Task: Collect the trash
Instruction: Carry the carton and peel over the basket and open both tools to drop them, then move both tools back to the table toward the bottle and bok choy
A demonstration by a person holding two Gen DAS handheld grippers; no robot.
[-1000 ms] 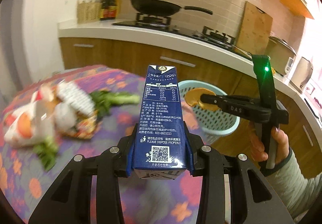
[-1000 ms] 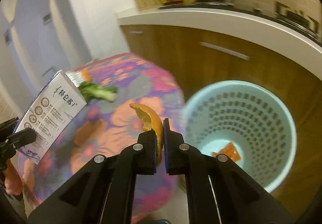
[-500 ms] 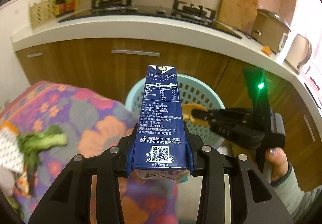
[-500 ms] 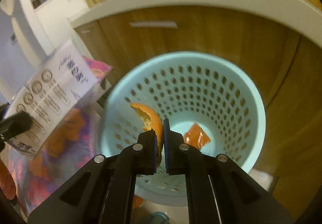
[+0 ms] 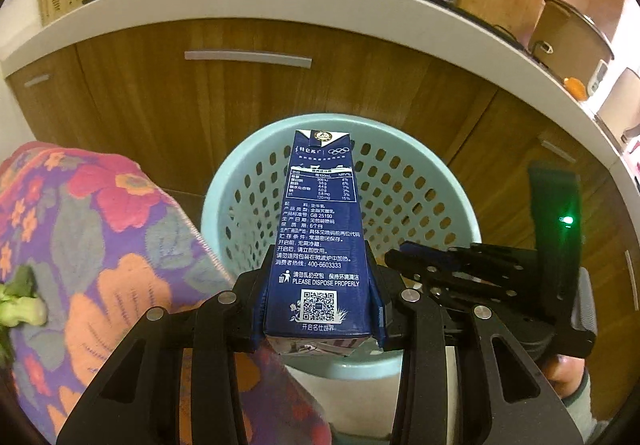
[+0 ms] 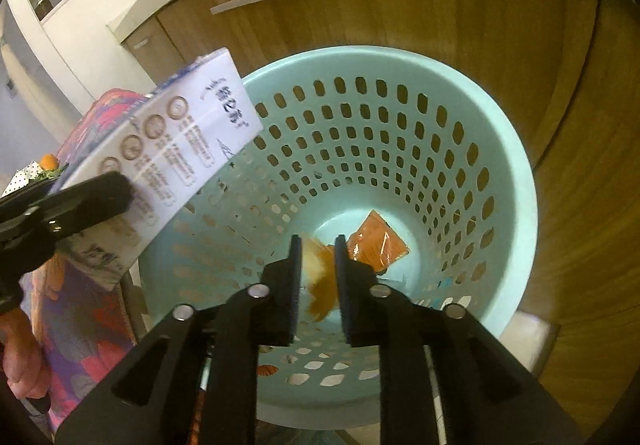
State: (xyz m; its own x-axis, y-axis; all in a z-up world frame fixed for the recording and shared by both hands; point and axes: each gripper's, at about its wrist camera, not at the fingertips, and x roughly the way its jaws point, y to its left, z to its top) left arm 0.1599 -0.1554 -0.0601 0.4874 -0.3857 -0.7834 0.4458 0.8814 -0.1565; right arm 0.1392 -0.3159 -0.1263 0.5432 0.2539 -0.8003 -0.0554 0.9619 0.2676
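Observation:
My left gripper [image 5: 318,299] is shut on a dark blue milk carton [image 5: 320,241] and holds it over the light blue perforated trash basket [image 5: 456,205]. The carton's white side [image 6: 176,169] shows at the left of the right wrist view. My right gripper [image 6: 316,245] is open above the basket [image 6: 516,181]; a blurred orange peel [image 6: 318,277] sits loose between its fingers, falling. An orange wrapper [image 6: 378,241] lies on the basket's bottom. The right gripper also shows in the left wrist view [image 5: 404,259], beside the carton.
A table with a flowered cloth [image 5: 100,253] stands left of the basket, with green vegetable scraps [image 5: 20,305] on it. Wooden cabinets [image 5: 248,93] under a white counter [image 5: 280,1] stand right behind the basket. A stove, bottles and a rice cooker [image 5: 568,37] are on the counter.
Both grippers have moved from the table to above the basket. The right gripper has opened and let go of the orange peel, which is dropping. The left still grips the carton.

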